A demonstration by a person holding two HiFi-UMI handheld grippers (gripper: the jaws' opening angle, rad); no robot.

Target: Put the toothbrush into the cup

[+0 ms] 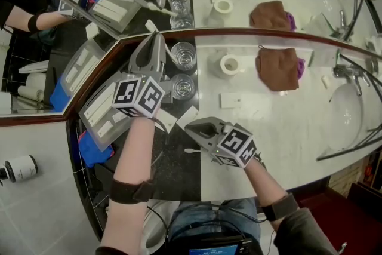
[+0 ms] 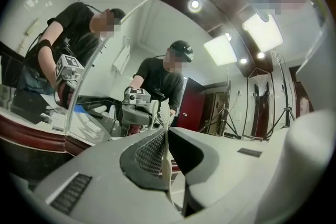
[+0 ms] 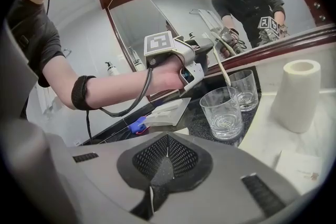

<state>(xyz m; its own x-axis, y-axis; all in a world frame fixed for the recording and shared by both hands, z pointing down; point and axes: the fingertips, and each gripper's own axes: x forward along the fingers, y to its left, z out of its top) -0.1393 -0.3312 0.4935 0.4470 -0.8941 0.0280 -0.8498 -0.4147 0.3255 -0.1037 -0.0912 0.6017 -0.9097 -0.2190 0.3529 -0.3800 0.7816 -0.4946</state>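
Sink (image 1: 351, 119) is at the right edge of the head view. Tray (image 1: 89, 119) is at the left on the black slab and holds flat white packets (image 1: 106, 106). Two glasses stand centre frame by the mirror, the near glass (image 3: 223, 113) and the far glass (image 3: 245, 89), both empty. Your left gripper (image 2: 167, 136) is clenched on the toothbrush (image 3: 222, 63), which is held tilted over the glasses. Its lower end is just beside the far glass's rim, and I can't tell whether it's inside. Your right gripper (image 3: 167, 147) is closed on nothing, low centre, apart from the glasses.
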